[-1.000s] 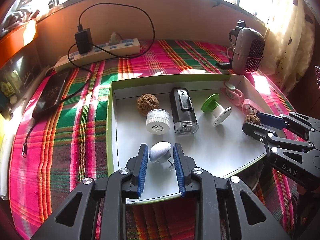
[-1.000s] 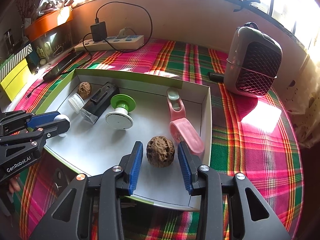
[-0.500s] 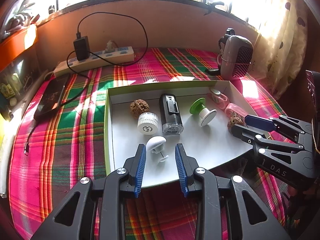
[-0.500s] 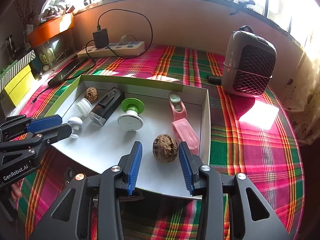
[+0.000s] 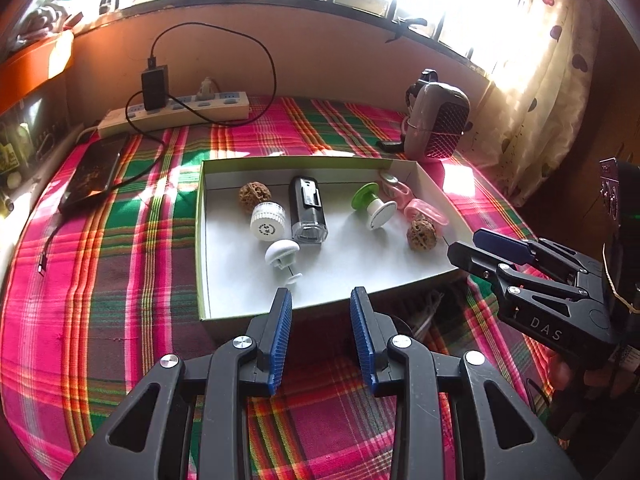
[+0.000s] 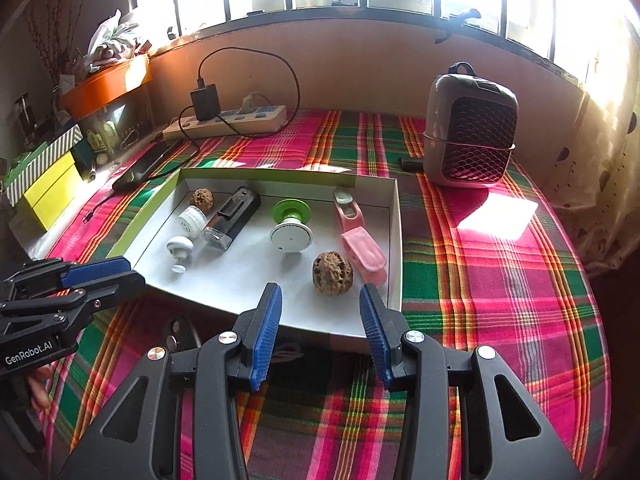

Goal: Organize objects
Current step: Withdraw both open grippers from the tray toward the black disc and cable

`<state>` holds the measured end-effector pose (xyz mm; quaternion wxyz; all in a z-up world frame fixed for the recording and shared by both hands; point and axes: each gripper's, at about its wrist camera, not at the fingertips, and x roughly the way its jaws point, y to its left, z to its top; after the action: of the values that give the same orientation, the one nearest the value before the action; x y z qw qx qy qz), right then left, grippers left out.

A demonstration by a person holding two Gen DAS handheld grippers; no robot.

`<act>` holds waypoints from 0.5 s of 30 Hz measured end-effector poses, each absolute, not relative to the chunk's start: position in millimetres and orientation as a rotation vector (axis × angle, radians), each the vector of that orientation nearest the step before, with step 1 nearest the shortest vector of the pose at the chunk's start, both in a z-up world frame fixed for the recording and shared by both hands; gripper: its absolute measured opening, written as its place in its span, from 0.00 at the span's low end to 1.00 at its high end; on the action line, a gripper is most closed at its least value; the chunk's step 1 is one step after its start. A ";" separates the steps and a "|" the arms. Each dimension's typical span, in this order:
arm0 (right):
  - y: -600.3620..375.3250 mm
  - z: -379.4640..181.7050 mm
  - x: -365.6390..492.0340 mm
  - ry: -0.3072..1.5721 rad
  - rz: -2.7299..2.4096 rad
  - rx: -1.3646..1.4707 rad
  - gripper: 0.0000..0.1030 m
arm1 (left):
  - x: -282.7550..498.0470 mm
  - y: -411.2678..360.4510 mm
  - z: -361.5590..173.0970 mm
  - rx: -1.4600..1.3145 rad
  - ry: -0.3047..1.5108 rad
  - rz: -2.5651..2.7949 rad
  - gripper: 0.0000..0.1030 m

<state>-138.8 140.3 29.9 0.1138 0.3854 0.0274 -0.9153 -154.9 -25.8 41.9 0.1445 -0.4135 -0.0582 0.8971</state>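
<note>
A white box with a green rim (image 5: 199, 240) lies on the plaid cloth. My left gripper (image 5: 320, 296) hangs before its near wall, jaws opening, nothing between them. Just beyond, a white mushroom-shaped knob (image 5: 282, 252) lies in the box. My right gripper (image 6: 319, 292) hovers over the box's near edge (image 6: 396, 240), jaws also opening and empty, with a walnut (image 6: 333, 272) lying free just ahead. Also in the box are a second walnut (image 5: 255, 197), a white cap (image 5: 268, 224), a black device (image 5: 307, 214), a green-and-white knob (image 5: 374, 206) and pink clips (image 6: 362, 248).
A power strip (image 5: 176, 114) with a black charger and cable runs along the back wall. A dark phone (image 5: 94, 172) lies left of the box. A grey heater (image 6: 470, 132) stands at the back right. Yellow and striped boxes (image 6: 48, 192) sit at far left.
Both grippers have drawn back and upward from the box with their jaws widening. The white knob and the walnut, earlier between the fingers, now lie free ahead of them.
</note>
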 end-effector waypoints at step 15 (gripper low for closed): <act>158.7 27.9 -111.4 0.015 -2.699 1.125 0.41 | -149.0 -2.5 27.3 -1.252 -0.179 2.475 0.35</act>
<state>-111.4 158.7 27.9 0.1084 0.3825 0.0053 -0.9175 -149.0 -2.5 27.3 0.1801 -0.4430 -0.0633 0.8759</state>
